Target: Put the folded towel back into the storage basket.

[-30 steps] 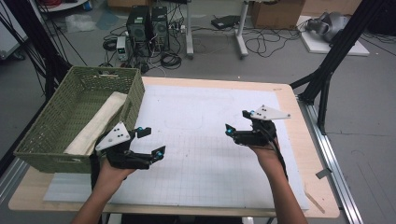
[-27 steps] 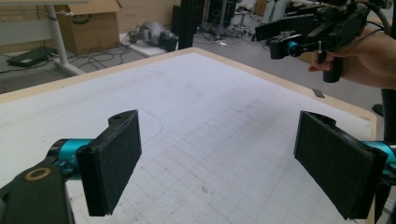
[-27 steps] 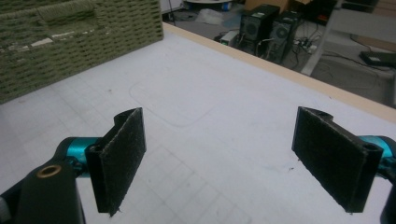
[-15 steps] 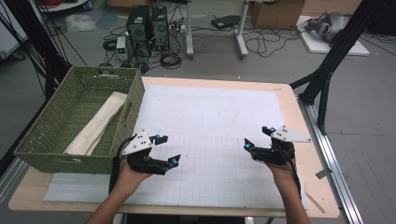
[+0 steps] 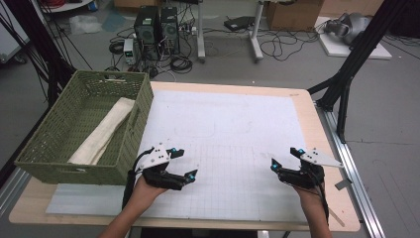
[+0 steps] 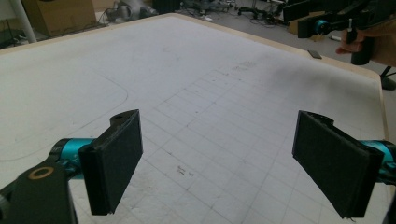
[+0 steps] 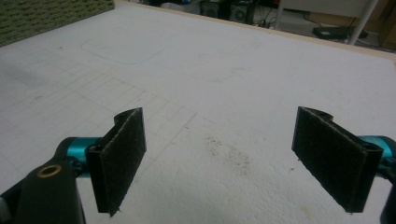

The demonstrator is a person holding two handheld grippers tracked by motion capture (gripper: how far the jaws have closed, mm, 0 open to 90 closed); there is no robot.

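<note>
Both grippers hang low over the near part of the white mat, and neither one holds anything. The left gripper is just beside the near right corner of the green woven basket; its jaws stand wide apart with only the gridded mat between them, and they point toward the right and a little away from the person. The right gripper is near the right edge of the mat, well apart from the left one; its jaws are also spread wide and empty, and they point to the left and slightly forward. The nearest thing to the left gripper is the folded cream towel, which lies inside the basket, along its right wall. Its long axis runs from the near left part of the basket to the far right part, so the far end points toward the back corner of the basket. In the left gripper view the other hand with its gripper shows far off at the upper right.
</note>
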